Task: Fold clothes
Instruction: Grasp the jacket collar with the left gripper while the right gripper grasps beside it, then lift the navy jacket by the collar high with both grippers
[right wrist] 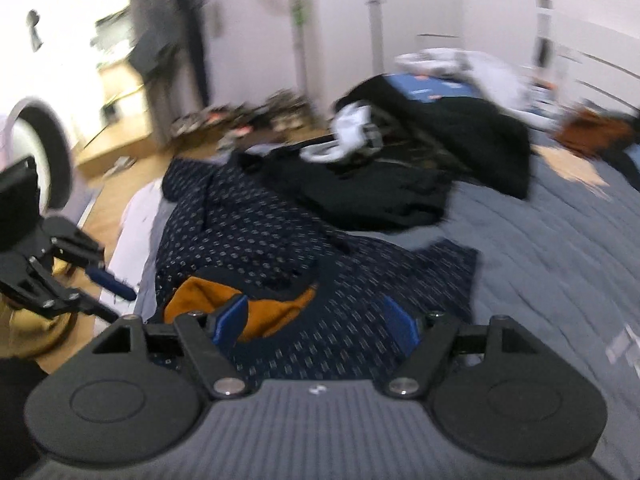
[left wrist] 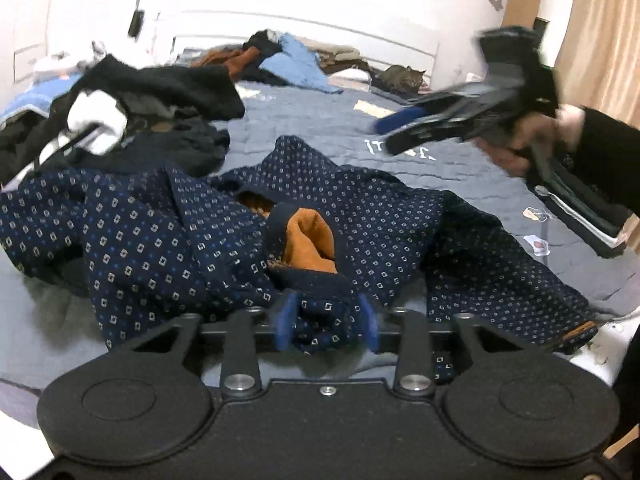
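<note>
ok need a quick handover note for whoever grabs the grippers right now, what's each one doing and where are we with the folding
Left gripper: shut on a bunched fold of the navy patterned garment, near its orange-lined opening.
Right gripper: open, held above the same garment, gripping nothing; the view is blurred by motion.
The garment lies crumpled on the grey-blue quilt, orange lining showing. No fold made yet.
A pile of dark clothes sits behind it, more clothes near the headboard, and a cat lies at the far side of the bed.
Left to do: spread the garment flat, fold it, then take on the piles.
</note>
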Available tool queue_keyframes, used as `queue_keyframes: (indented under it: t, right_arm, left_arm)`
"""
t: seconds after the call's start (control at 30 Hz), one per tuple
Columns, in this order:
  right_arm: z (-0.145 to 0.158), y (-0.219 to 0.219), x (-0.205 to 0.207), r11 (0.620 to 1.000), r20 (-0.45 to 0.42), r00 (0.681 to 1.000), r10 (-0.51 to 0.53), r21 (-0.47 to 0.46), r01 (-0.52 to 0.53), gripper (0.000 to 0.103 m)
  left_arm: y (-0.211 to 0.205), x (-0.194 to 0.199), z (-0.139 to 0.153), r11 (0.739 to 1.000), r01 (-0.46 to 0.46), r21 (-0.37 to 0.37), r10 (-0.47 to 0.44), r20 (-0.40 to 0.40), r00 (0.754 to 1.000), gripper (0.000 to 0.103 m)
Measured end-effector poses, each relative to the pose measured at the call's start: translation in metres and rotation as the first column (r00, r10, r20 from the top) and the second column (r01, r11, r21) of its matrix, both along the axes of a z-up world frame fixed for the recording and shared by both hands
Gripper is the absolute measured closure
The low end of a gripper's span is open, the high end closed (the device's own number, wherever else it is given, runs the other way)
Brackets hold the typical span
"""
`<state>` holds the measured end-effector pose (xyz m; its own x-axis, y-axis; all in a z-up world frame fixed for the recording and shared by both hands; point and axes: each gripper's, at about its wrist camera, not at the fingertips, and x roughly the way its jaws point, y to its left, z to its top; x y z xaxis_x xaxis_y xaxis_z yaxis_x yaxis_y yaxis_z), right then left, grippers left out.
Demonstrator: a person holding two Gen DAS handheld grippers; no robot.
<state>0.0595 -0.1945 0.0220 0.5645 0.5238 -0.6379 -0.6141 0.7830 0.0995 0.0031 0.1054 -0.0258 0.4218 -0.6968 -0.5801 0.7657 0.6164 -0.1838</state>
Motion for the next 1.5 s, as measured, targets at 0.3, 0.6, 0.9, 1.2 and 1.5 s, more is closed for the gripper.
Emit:
queue_keyframes:
  t: [0.3, 0.6, 0.9, 1.2, 1.5]
  right_arm:
    - [-0.039, 0.061, 0.065, 0.978, -0.032, 0.986, 0.163, -0.123, -0.166, 0.029]
    - [-0.074, 0.087, 0.109, 0.951, -0.082, 0.98, 0.181, -0.241, -0.196, 0.029]
    - [-0.083, 0.085, 0.111, 0.963, -0.119, 0.987, 0.104, -0.237, -0.13, 0.066]
    - [-0.06, 0.062, 0.101, 0.991, -0.062, 0.998, -0.032, -0.133, 0.024, 0.099]
    - [0.006, 0.014, 0.069, 0.975, 0.061, 0.977, -0.204, 0.1, 0.198, 0.1]
  left_arm:
    - [0.007, 0.0, -0.008, 1.0, -0.011, -0.014, 0.011, -0.011, 1.0, 0.066]
    - [-0.001, 0.0, -0.012, 1.0, 0.008, -0.01, -0.008, 0.025, 1.0, 0.062]
    - [-0.019, 0.01, -0.027, 1.0, -0.004, -0.002, 0.004, -0.011, 1.0, 0.055]
    - [-0.028, 0.019, -0.032, 1.0, -0.025, -0.001, 0.025, -0.007, 1.0, 0.092]
    - [-0.008, 0.012, 0.013, 0.998, -0.067, 0.005, 0.066, 0.157, 0.985, 0.093]
